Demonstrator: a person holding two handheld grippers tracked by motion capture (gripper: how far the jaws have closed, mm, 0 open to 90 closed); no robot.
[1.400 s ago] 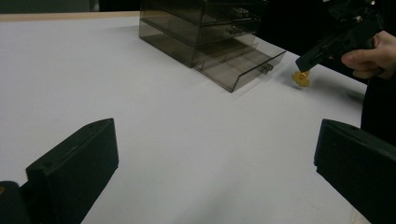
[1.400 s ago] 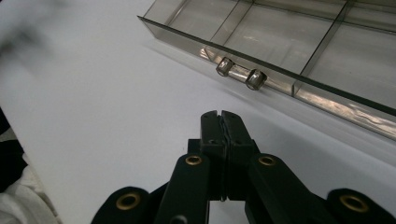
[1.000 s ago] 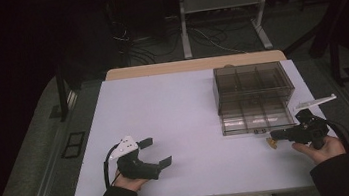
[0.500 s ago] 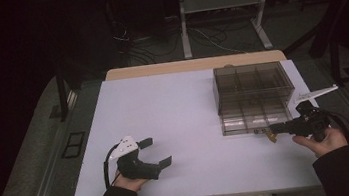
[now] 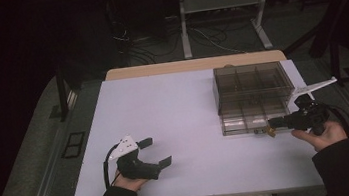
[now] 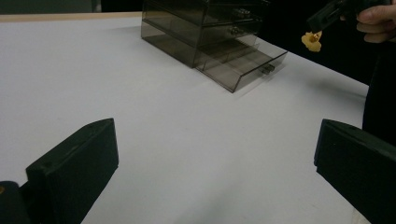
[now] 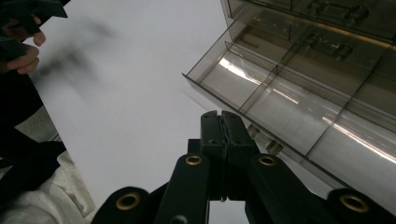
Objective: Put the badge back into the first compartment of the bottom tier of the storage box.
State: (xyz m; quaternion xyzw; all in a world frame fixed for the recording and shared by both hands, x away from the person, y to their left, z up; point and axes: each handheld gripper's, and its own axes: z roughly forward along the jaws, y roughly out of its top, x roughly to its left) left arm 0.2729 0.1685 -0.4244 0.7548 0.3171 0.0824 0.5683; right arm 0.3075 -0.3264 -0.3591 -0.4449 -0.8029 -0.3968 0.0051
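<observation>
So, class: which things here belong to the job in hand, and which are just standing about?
In the job:
- right gripper, shut on small yellow piece
- smoky plastic drawer box, bottom drawer pulled open

Standing about:
- left gripper, open, idle
- white table
- metal stand behind

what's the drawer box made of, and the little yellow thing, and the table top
Drawer box: looks like smoky clear plastic, glossy; its dividers show through the walls and light glints on the open bottom drawer.
Yellow thing: too small to tell; a matte, lumpy look, maybe rubber or foam. It is pinched in the right hand-held gripper.
Table top: smooth, matte white board, probably laminate, with a bare wood-coloured strip at the far edge.
</observation>
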